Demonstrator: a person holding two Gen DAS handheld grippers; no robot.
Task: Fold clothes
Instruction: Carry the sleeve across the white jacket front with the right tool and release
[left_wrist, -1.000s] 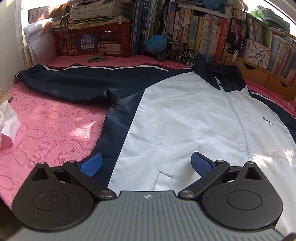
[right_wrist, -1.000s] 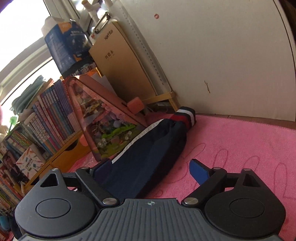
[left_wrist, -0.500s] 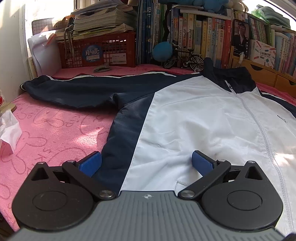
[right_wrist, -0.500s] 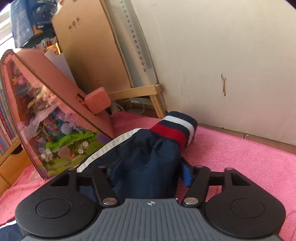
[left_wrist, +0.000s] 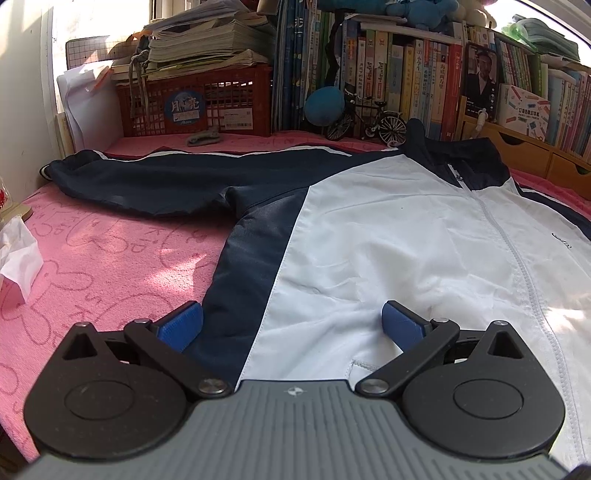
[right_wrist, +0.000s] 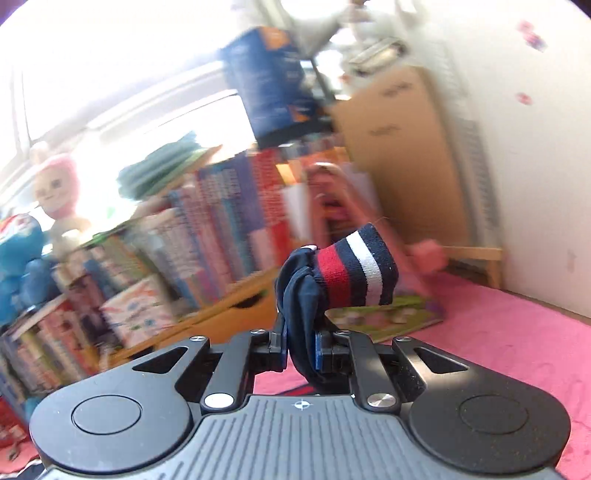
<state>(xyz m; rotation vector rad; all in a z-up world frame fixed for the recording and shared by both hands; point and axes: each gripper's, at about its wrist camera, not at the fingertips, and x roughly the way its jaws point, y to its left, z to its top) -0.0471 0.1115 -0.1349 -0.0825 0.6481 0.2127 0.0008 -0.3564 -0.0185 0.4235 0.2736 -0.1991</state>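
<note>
Right hand-held gripper (right_wrist: 301, 350) pinches sleeve (right_wrist: 317, 295) (writing blurred).

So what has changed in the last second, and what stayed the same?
The right hand-held gripper closed on the sleeve just behind its striped cuff and lifted it off the pink towel. The left hand-held gripper stayed open over the jacket.

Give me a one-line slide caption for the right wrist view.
Right gripper shut on the jacket sleeve just behind its striped cuff, lifted above the pink mat; background bookshelf motion-blurred.
</note>
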